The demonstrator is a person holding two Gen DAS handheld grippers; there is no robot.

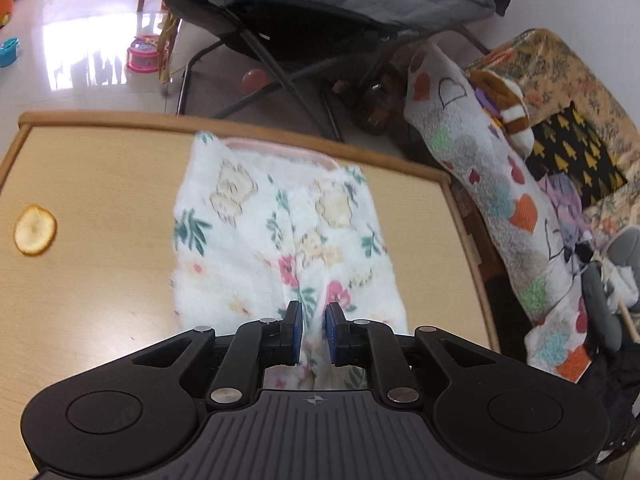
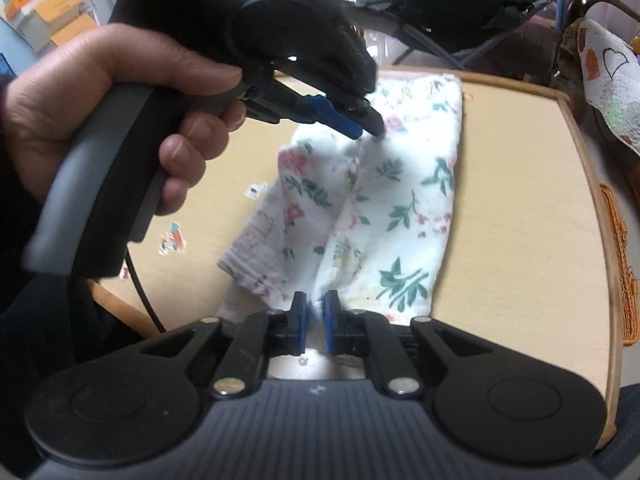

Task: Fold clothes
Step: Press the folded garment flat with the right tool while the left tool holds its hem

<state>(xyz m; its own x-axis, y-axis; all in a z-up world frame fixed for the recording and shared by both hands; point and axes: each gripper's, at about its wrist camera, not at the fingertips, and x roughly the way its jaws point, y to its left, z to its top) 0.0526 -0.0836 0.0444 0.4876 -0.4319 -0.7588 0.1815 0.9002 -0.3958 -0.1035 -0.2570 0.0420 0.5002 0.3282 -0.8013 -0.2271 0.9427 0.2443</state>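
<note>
A white floral garment (image 1: 280,220) lies folded lengthwise on the light wooden table (image 1: 100,180), pink-trimmed waistband at the far end. My left gripper (image 1: 313,308) sits at its near end, jaws a narrow gap apart with a raised fold of cloth between the blue pads (image 1: 295,332), which do not visibly press it. In the right wrist view a hand (image 2: 120,92) holds that left gripper (image 2: 370,130) over the garment (image 2: 400,200). A ridge of cloth runs from there to my right gripper (image 2: 316,300), also slightly open astride the fold.
A round yellow slice (image 1: 35,230) lies at the table's left side, and small stickers (image 2: 172,238) mark the wood. Beyond the far edge stands a dark folding chair (image 1: 320,12). A heart-patterned blanket (image 1: 480,184) hangs to the right, and a wicker basket (image 2: 620,272) sits past the right rim.
</note>
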